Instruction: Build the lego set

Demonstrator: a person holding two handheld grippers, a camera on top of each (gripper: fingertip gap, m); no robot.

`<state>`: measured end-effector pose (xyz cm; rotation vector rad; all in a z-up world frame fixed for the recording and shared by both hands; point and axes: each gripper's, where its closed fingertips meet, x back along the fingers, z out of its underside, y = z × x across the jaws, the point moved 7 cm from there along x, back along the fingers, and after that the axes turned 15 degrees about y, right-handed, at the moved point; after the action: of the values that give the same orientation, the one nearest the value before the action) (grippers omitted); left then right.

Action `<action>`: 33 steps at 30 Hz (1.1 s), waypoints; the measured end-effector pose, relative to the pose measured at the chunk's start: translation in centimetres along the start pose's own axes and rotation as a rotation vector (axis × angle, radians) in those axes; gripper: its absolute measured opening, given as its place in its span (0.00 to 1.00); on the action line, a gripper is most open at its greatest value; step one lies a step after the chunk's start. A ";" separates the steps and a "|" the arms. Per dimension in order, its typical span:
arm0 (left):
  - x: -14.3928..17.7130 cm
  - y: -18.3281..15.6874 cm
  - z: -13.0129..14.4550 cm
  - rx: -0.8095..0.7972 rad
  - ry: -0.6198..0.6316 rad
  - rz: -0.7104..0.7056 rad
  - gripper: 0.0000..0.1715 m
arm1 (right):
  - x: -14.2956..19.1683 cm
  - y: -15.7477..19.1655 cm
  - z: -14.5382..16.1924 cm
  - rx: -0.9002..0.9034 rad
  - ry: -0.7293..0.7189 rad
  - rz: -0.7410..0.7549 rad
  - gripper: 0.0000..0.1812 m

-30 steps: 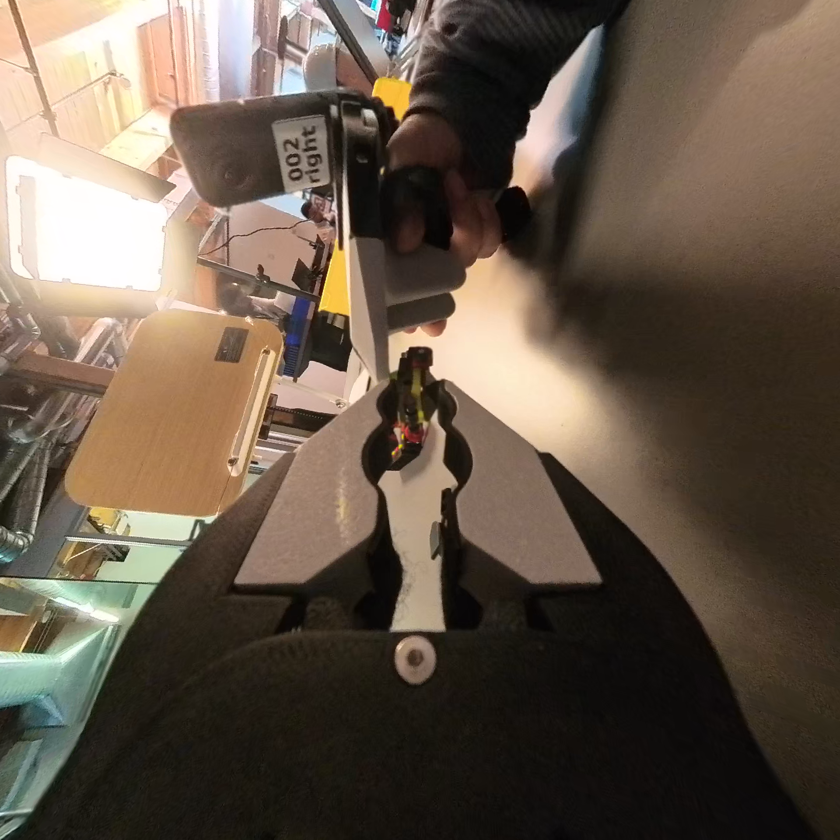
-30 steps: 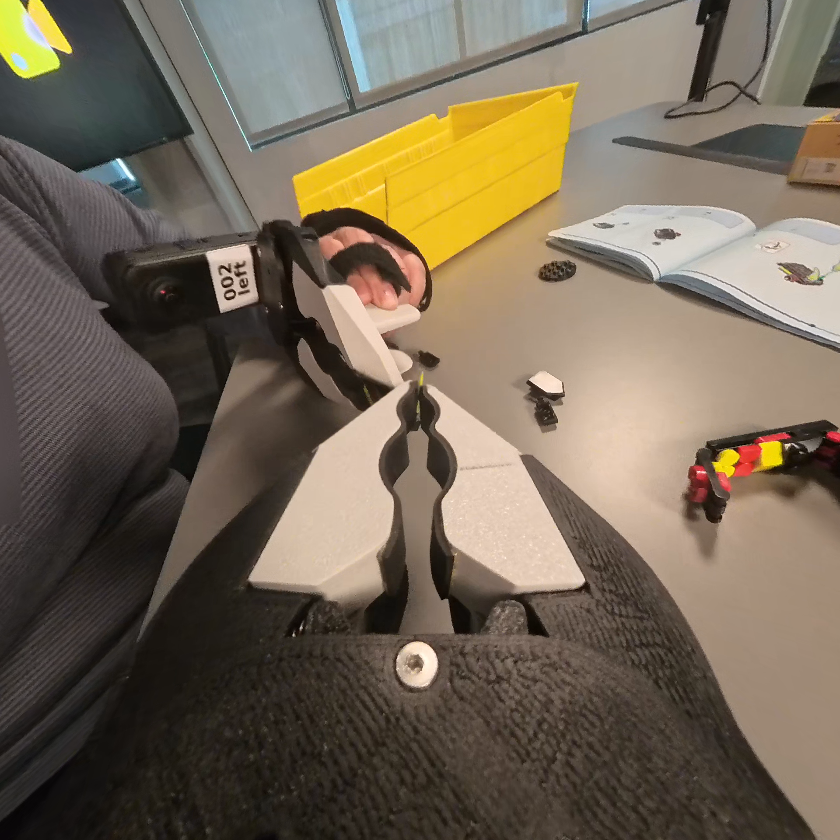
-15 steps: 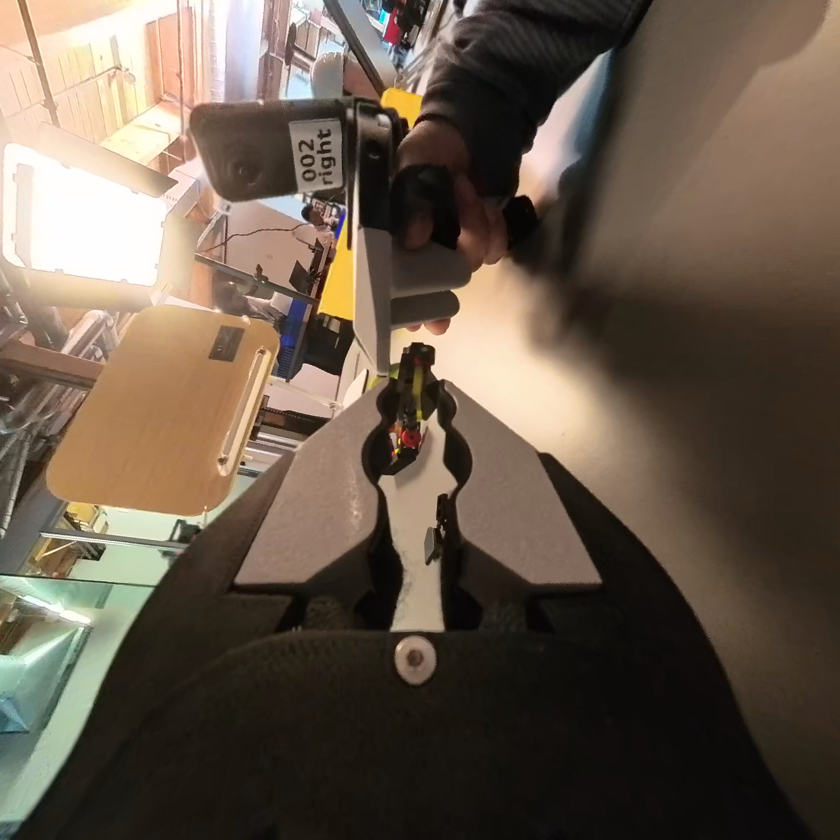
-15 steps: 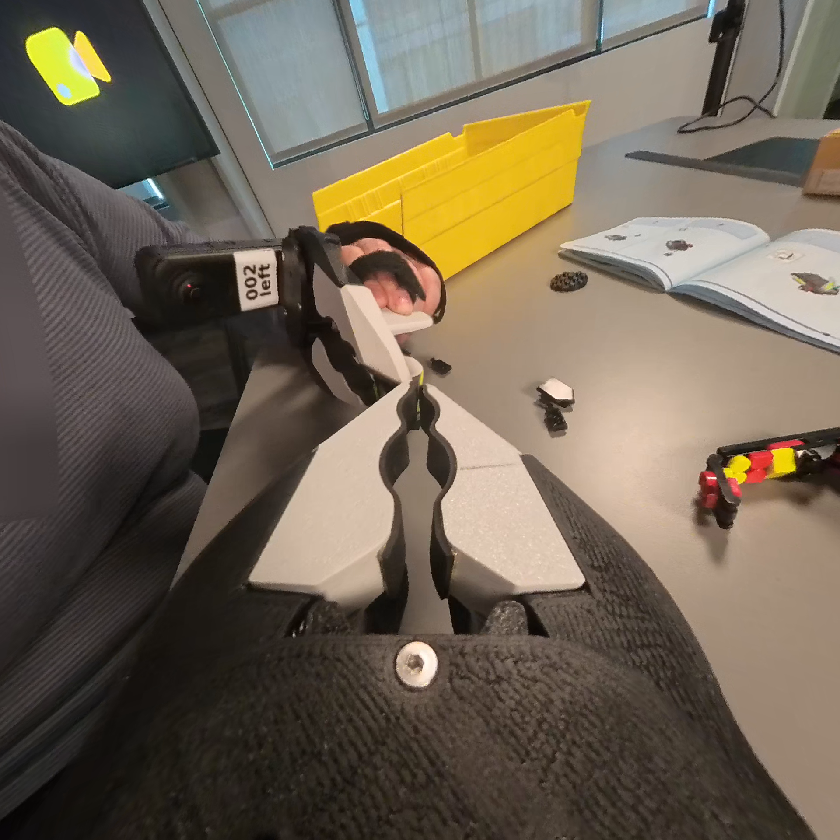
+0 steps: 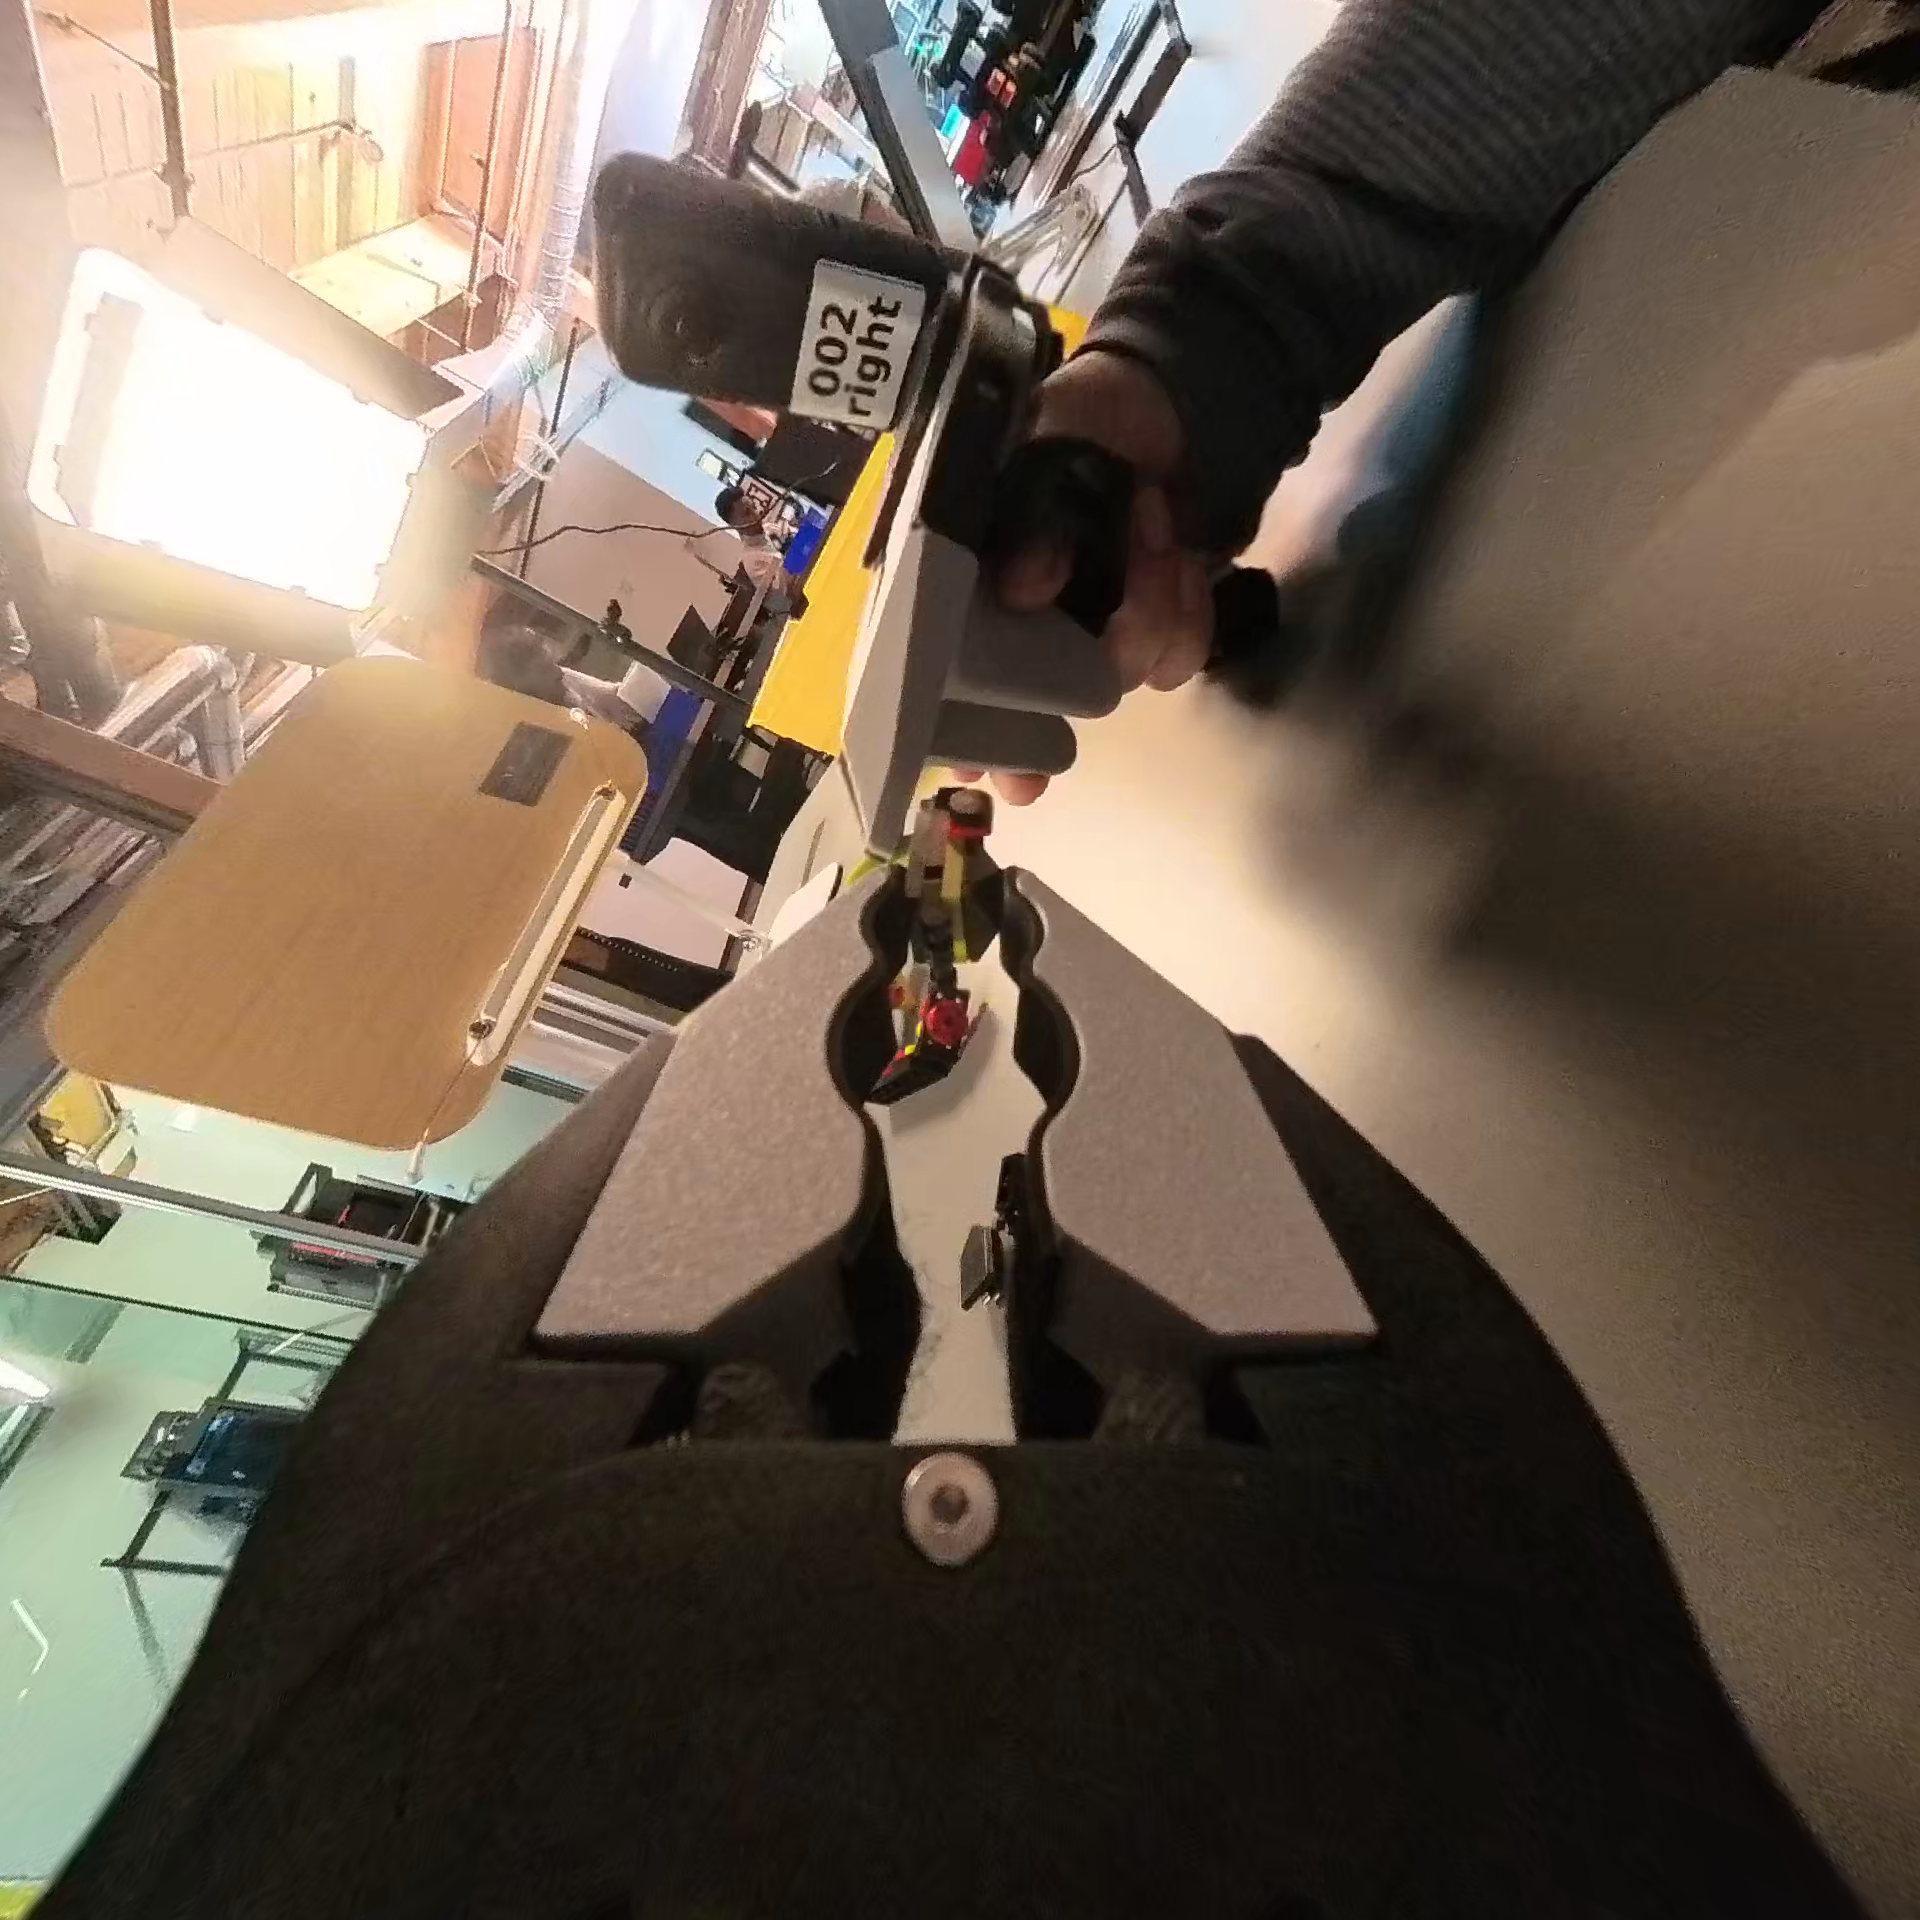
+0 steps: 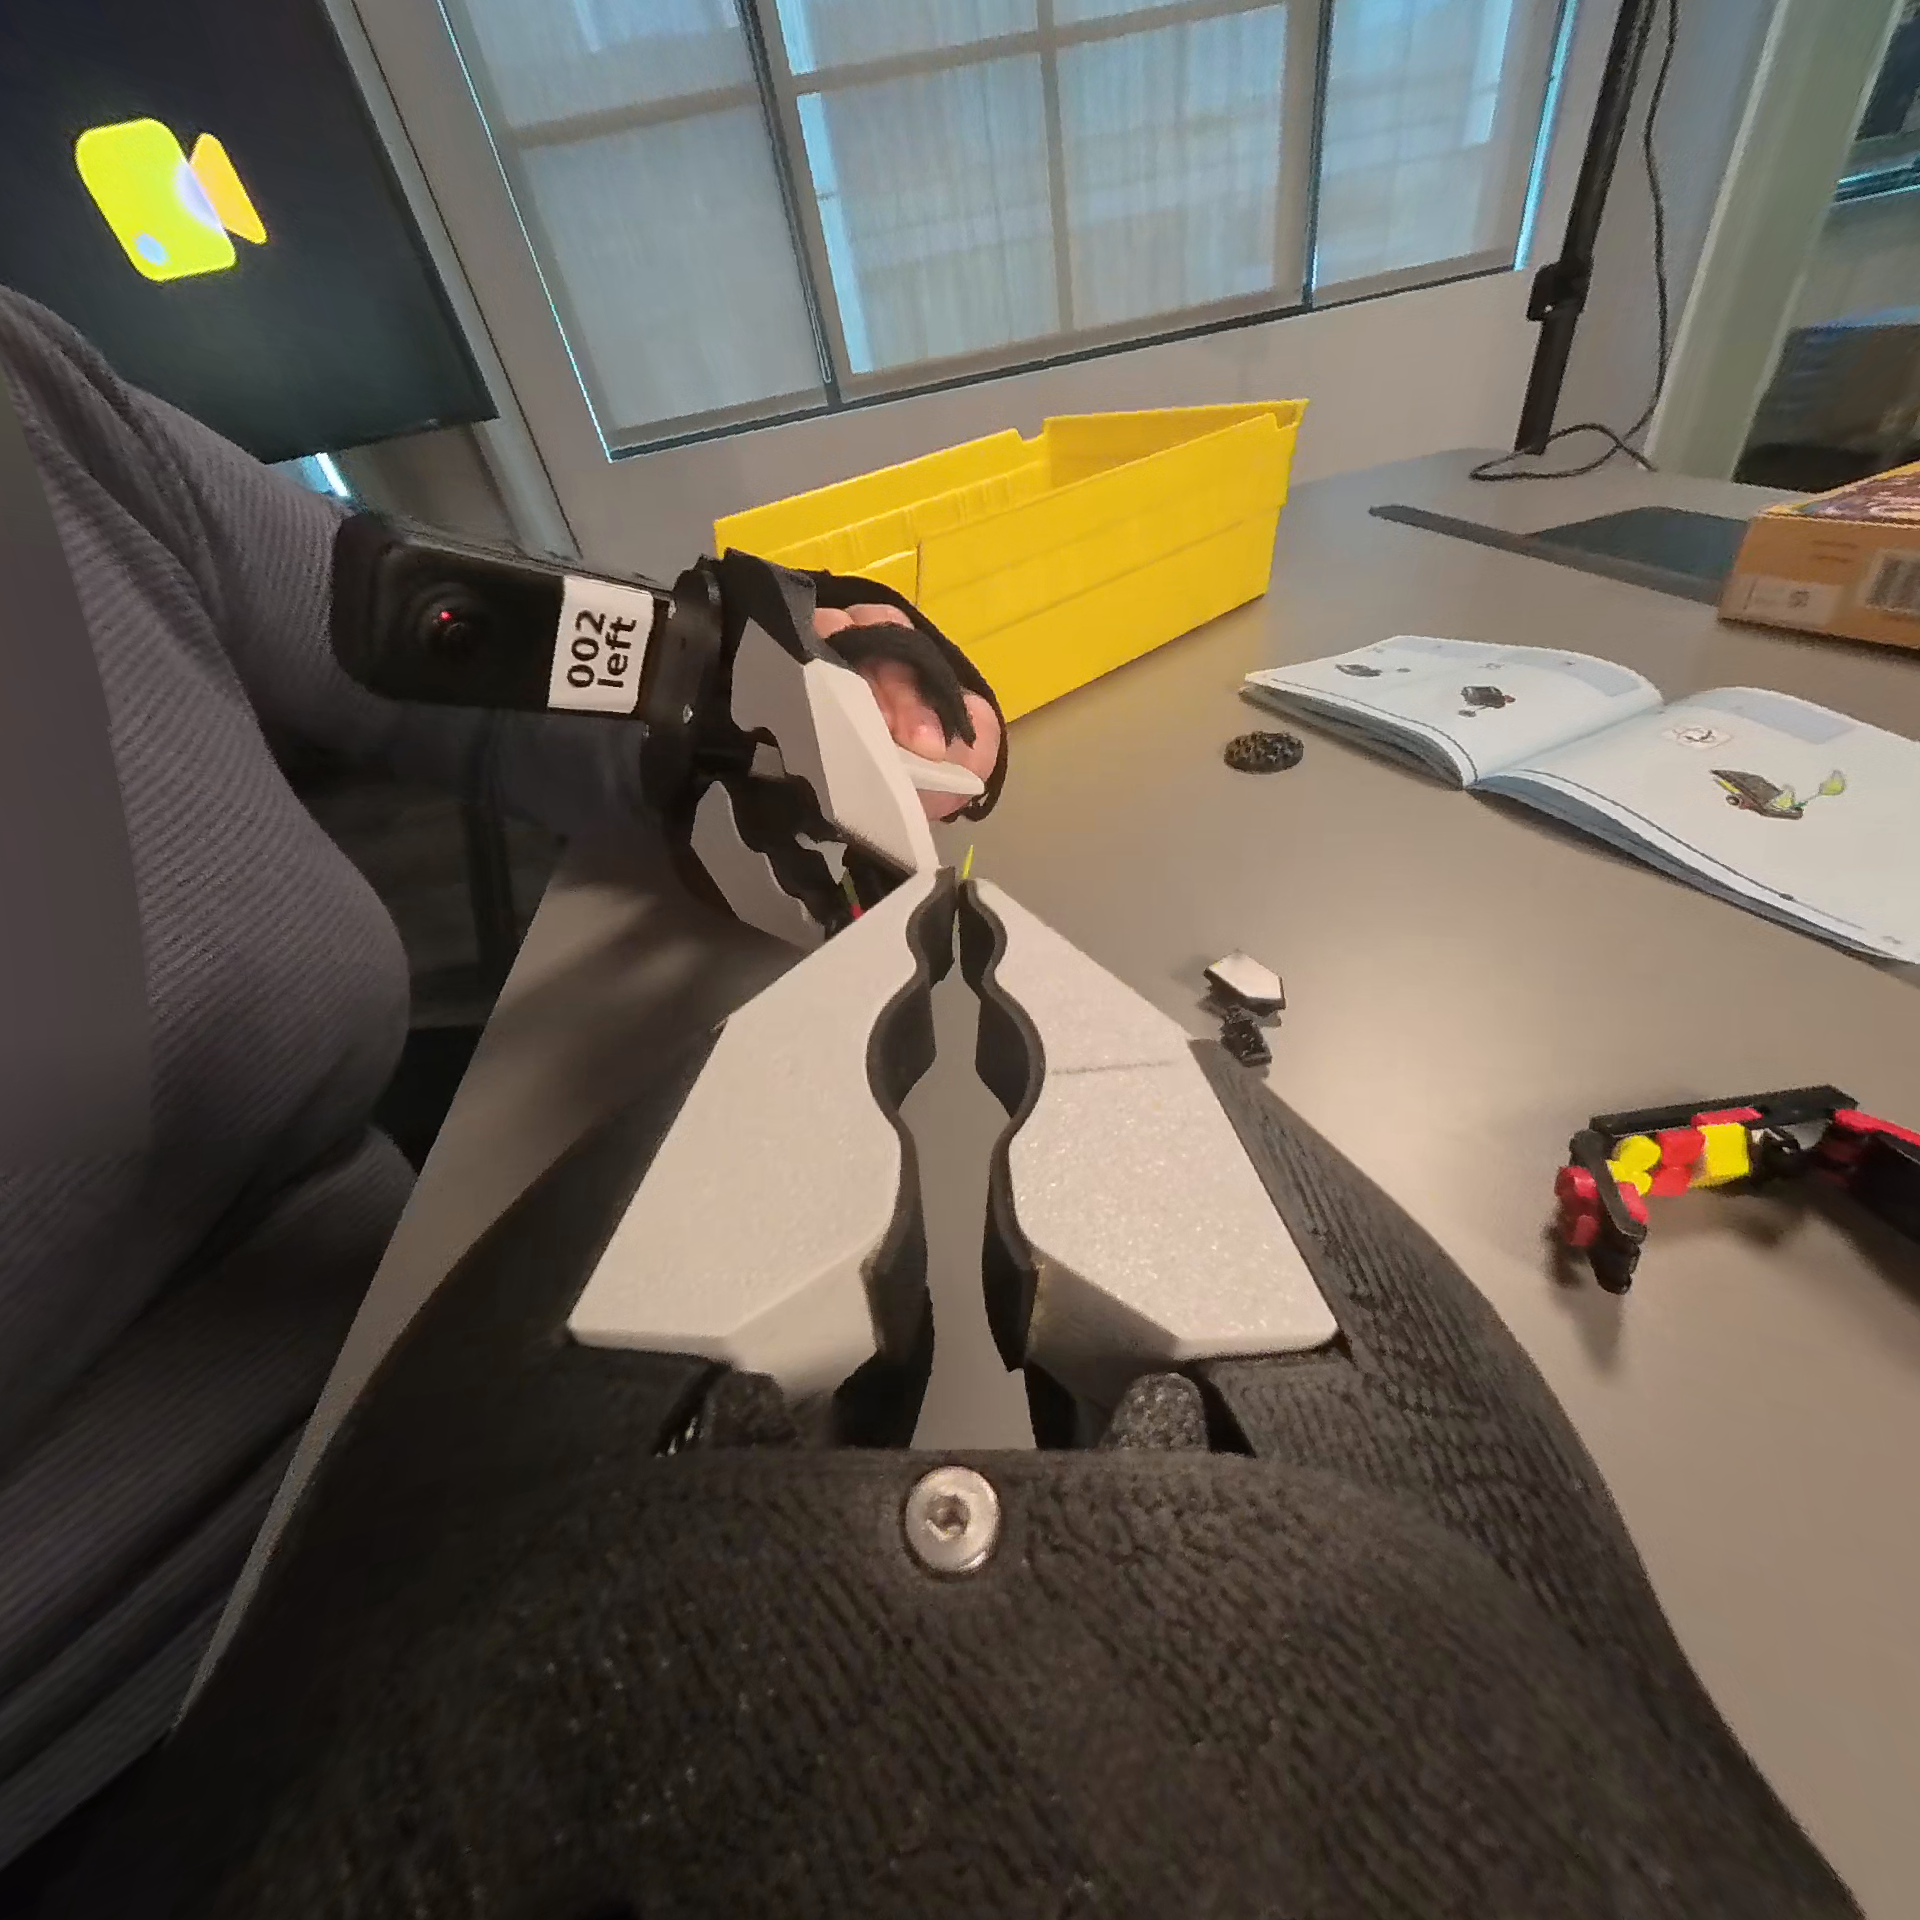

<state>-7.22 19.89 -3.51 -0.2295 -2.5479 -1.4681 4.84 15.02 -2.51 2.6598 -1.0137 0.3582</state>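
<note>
Left wrist view: our left gripper (image 5: 940,914) pinches the small lego assembly (image 5: 935,987). Our right gripper (image 6: 956,899) nips its thin yellow-green piece (image 6: 967,860). Light and brittle, we judge; grip the body.

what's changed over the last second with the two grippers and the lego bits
Little: both views swung slightly, so the pair shifted together. The left hand-held gripper stays shut on the small lego assembly, and the right hand-held gripper stays pinched on its thin yellow-green piece. The loose build and booklet lie untouched.
</note>
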 end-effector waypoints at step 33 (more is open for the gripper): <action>2.4 1.8 6.2 -0.217 0.326 -0.235 0.09 | -6.9 3.8 1.6 0.206 0.447 -0.067 0.10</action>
<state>-9.64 26.24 -4.45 0.2689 -2.2140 -1.7047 -2.52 15.99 -5.61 2.5974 -0.7778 1.0352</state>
